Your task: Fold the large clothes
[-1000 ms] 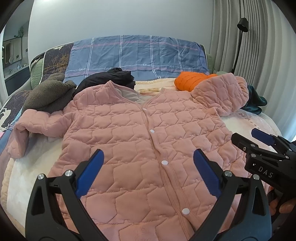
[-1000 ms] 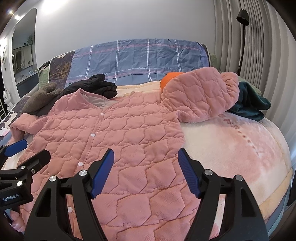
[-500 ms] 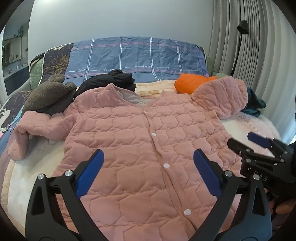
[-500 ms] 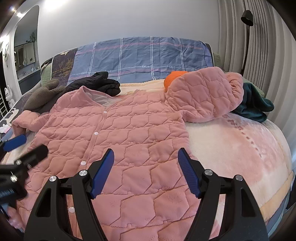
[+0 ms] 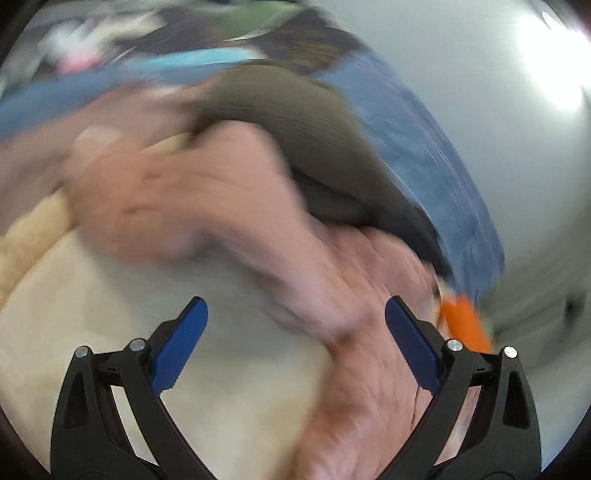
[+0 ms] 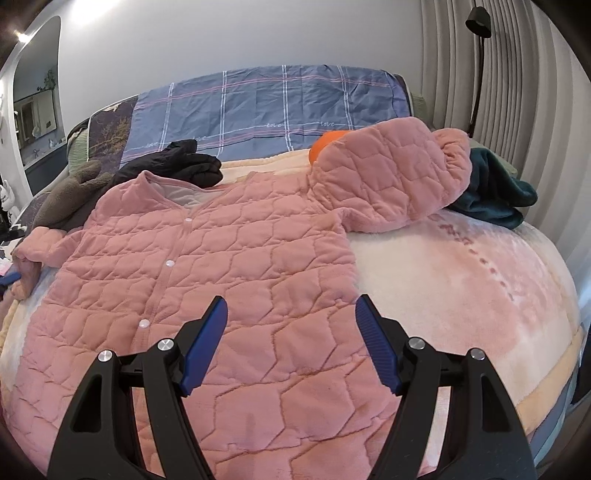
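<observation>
A pink quilted jacket [image 6: 207, 258] lies buttoned and face up on the bed. Its right sleeve [image 6: 395, 184] is folded back near the shoulder, and its left sleeve [image 6: 40, 243] reaches the bed's left edge. My right gripper [image 6: 291, 325] hovers open over the jacket's lower right part with nothing between its fingers. The left wrist view is blurred and tilted. In it my left gripper [image 5: 295, 325] stands open above the cream blanket [image 5: 221, 387], with the pink left sleeve [image 5: 192, 199] just ahead of the fingertips. Nothing is held.
A black garment [image 6: 184, 162], an orange one [image 6: 325, 146], a dark teal one [image 6: 495, 195] and a grey-brown fleece [image 6: 70, 188] lie around the jacket's top. A blue plaid cover [image 6: 277, 103] drapes the headboard. A lamp [image 6: 478, 22] and curtains stand at the right.
The left gripper swung fast to the left and rolled, from over the jacket's front to its left sleeve; it has nearly left the right wrist view. The right gripper held still.
</observation>
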The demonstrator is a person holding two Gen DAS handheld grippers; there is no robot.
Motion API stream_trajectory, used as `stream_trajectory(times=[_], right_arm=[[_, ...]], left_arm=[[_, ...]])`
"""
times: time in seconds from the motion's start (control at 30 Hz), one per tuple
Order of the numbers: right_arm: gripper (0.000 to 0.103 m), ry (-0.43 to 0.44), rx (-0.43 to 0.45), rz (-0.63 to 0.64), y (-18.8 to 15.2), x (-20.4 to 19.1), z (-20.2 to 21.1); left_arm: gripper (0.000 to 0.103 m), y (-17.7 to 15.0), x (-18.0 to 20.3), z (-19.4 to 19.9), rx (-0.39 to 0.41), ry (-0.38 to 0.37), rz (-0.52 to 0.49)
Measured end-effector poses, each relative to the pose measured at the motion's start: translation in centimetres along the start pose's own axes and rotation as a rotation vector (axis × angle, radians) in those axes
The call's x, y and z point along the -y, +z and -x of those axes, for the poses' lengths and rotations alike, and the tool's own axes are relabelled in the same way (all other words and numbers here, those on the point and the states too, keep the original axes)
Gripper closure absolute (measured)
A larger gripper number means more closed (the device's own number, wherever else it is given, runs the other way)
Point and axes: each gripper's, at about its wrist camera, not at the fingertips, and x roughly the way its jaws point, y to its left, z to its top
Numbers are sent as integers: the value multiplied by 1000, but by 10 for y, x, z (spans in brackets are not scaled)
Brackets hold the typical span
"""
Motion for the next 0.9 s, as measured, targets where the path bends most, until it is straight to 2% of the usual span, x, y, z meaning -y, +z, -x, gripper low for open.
stream_trajectory(times=[0.07,0.17,0.23,0.37,0.43,0.53,0.6,0.7,0.77,0.83,0.9], right_arm=[[30,-11,-5,-12,0,4,-1],[30,-28,-13,-27,0,9,-4],[30,-29,-23,-32,0,10,-7],[30,-23,-28,-21,-2,6,-8],[30,-31,-19,-7,-3,4,-6],[30,-45,-20,-8,-3,6,-8],[30,-41,-35,-21,-3,8,-12],[30,-19,-47,-26,-3,7,-13],[30,-21,-22,-9,-3,5,-6],[30,-41,8,10,-4,5,1],[30,-74,23,11,-5,12,4]], left_arm=[[5,15,-31,-1,12,-32,125],[5,27,-76,-8,-4,-140,346],[5,30,-91,-18,-26,-173,436],[6,25,-98,-30,-69,-188,514],[6,18,-93,-26,-77,-193,520],[6,3,-82,-19,-114,-275,523],[6,-2,-75,-23,-136,-300,520],[7,6,-79,-37,-106,-234,519],[19,14,-91,-46,-70,-204,557],[43,18,-101,-50,-42,-211,623],[53,26,-88,-45,-18,-183,557]])
